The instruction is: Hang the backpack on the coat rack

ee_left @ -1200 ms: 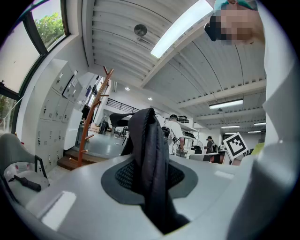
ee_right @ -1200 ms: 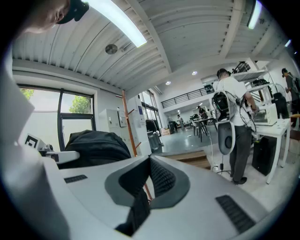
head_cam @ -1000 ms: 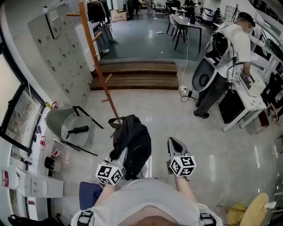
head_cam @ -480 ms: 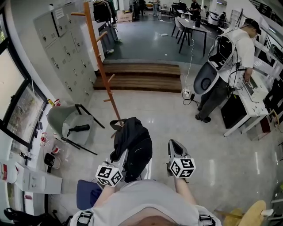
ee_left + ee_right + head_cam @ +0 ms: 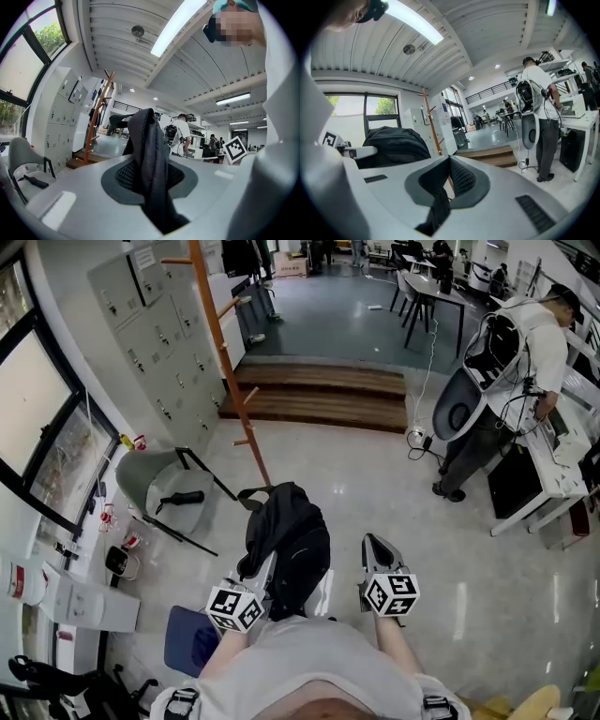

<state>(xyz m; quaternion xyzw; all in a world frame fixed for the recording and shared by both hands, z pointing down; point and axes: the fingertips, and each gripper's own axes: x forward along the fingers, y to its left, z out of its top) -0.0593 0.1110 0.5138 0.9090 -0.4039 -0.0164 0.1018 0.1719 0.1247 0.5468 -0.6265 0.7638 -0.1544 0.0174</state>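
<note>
The black backpack (image 5: 286,538) hung from the left hand-held gripper (image 5: 265,570), clear of the floor (image 5: 394,474) and right in front of the person's body. In the left gripper view, a fold of its dark fabric ran up between the jaws, which pinched it. The right hand-held gripper (image 5: 374,542) was just beside the bag on its right, apart from it. Its jaws were pressed together at the tips and nothing showed between them.

The orange wooden coat rack (image 5: 230,362) stood ahead and a little left, its foot near the top of the backpack in the head view. The bag was on none of its pegs. A grey chair (image 5: 159,488) lay tipped over left of the rack, beside the grey lockers (image 5: 155,334). Wooden steps (image 5: 323,395) lay beyond, and a person (image 5: 520,362) stood at a white tabletop (image 5: 553,460) far right
</note>
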